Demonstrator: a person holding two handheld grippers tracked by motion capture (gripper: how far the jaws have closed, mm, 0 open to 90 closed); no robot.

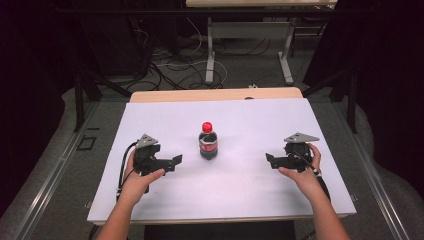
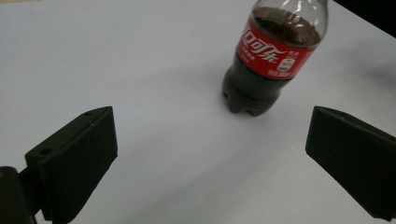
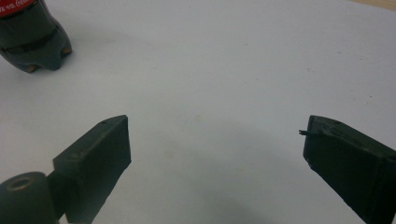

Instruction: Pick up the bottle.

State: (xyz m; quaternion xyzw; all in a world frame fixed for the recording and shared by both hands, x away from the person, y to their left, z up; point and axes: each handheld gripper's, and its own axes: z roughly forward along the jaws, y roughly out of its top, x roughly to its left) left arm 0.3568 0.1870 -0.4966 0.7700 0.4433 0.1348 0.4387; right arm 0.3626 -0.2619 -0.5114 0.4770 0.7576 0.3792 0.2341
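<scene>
A cola bottle (image 1: 208, 141) is standing upright mid-table (image 1: 240, 190) as the left tool (image 1: 176, 160) and right tool (image 1: 269, 159), both released, are flanking it for a two-sided approach.

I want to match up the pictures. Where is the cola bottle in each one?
High view: the cola bottle stands upright in the middle of the white table top, between the two grippers.
Left gripper view: at the top, right of centre, ahead of the open jaws.
Right gripper view: its bottom part sits in the top left corner.
Shared landmark: the bottle's red label.
</scene>
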